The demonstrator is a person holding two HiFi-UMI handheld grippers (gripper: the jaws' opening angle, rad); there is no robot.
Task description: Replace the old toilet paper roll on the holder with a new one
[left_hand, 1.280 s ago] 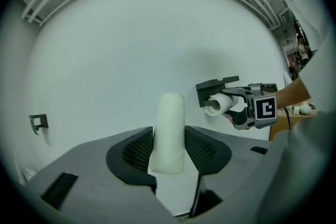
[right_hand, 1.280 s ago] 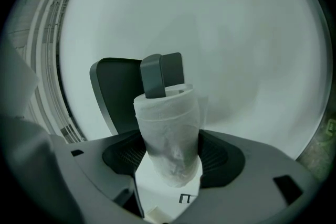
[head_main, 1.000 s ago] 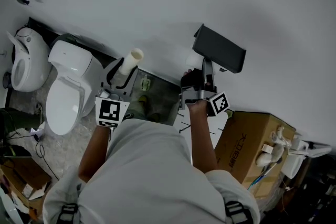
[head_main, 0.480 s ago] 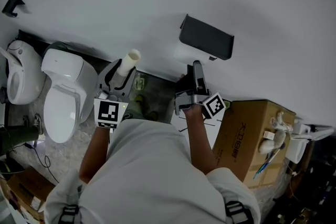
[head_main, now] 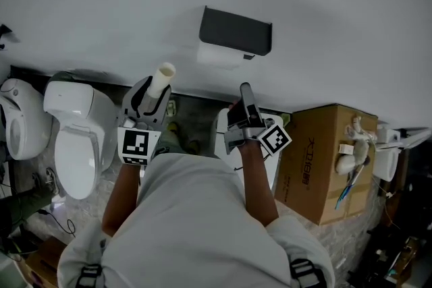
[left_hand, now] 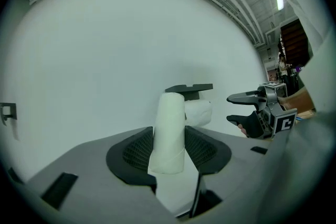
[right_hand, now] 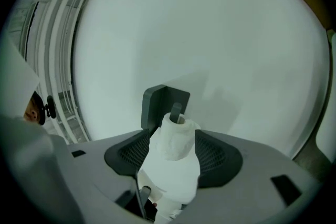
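- Left hand-held gripper clamps the bare tube, clear of the holder.
- Right hand-held gripper, empty, jaws wide but closing, faces the mounted roll.

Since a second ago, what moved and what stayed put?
The right gripper backed away from the roll on the holder, empty, its jaws closing. The left gripper still holds the tube, and the roll stayed on the holder.
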